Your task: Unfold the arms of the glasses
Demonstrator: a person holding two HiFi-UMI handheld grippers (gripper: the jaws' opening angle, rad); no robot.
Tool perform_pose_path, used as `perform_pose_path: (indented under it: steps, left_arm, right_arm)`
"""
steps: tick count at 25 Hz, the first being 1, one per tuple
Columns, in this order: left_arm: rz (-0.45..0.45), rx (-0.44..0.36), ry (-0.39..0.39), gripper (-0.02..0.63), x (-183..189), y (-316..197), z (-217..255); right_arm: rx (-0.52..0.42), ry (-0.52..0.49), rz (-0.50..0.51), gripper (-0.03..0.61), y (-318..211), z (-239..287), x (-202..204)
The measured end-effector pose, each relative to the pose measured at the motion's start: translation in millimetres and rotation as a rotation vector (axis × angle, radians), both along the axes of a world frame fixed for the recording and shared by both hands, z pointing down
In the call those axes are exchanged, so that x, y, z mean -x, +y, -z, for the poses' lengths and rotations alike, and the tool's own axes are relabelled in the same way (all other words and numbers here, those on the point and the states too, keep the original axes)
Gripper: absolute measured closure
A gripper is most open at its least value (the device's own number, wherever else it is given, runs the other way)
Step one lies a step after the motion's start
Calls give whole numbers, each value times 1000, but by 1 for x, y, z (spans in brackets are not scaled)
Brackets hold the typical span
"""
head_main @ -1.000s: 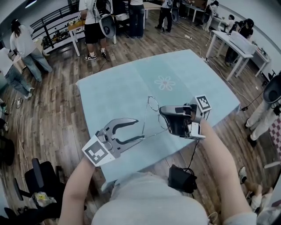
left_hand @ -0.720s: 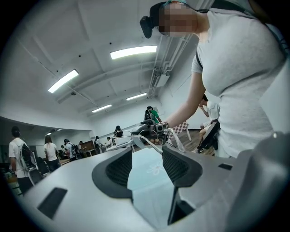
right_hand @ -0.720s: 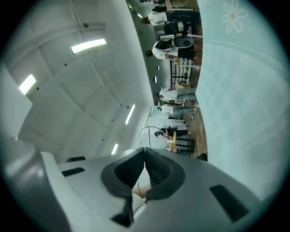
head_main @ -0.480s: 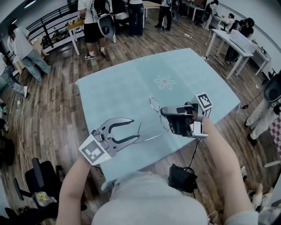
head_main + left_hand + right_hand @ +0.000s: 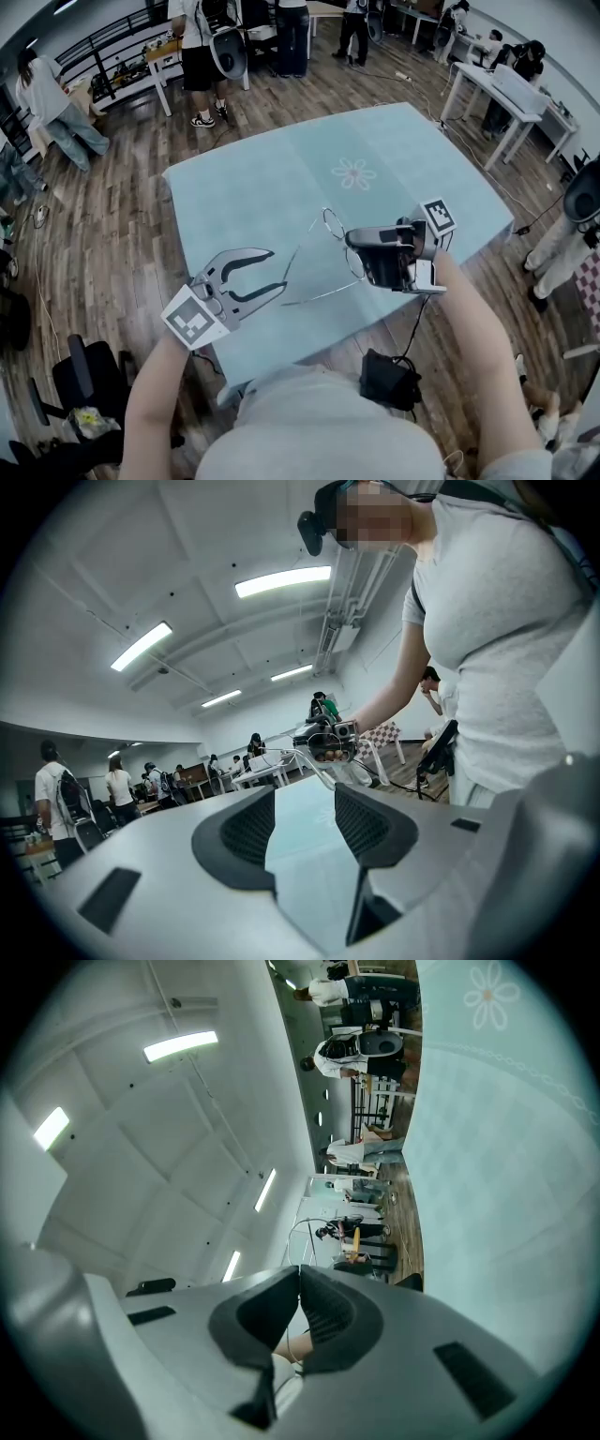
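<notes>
Thin wire-framed glasses hang above the pale blue tablecloth, with my right gripper shut on the frame between the two round lenses. One thin arm runs left and down to about the cloth's front; a second arm slants toward my left gripper. That gripper is open, a short way left of the arm tips, touching nothing. The left gripper view looks between its open pads at the glasses and the right gripper. In the right gripper view the jaws are pressed together with a wire loop beyond them.
A flower print marks the cloth's far middle. The table's front edge lies close below both grippers. People stand on the wooden floor at the back and left; white tables stand at the back right.
My left gripper has drawn back to the left and slightly down, away from the glasses' arms, staying open. The right gripper and the glasses have hardly moved.
</notes>
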State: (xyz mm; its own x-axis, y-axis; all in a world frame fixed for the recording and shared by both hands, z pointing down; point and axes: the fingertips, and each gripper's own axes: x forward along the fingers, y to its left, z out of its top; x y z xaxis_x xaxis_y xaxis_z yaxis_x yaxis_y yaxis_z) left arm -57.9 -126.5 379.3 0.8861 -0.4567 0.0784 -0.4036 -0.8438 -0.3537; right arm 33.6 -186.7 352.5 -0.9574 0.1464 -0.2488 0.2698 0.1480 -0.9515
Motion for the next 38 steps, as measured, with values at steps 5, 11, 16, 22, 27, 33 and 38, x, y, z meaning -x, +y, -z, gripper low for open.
perform_pose_path:
  steps: [5,11,16,22,27,33,38]
  left_arm:
    - [41,14,26,431,11,-5,3]
    - [91,21,76,497,25,-12,11]
    - [127,32,93,535,31,-16,14]
    - [147,29,102,568,35,-21,20]
    - [154,29,91,592,34,-24,18]
    - [167,34,94,592,32,-27,16]
    - [169,70,113,565,33,-31,17]
  right_arm:
    - [-4,9,-7,569,-1,-1,-1]
    - [-6,18,-13,569,-2,-1,-2]
    - [2,20,-13,568,0,-3,-2]
    - [5,28,-9,569,0,-3,-3]
    - [7,29,0,569,1,-5,-2]
    - [8,28,3,569,3,-11,-6]
    - [16,35,-18,569,-2,-12,-6]
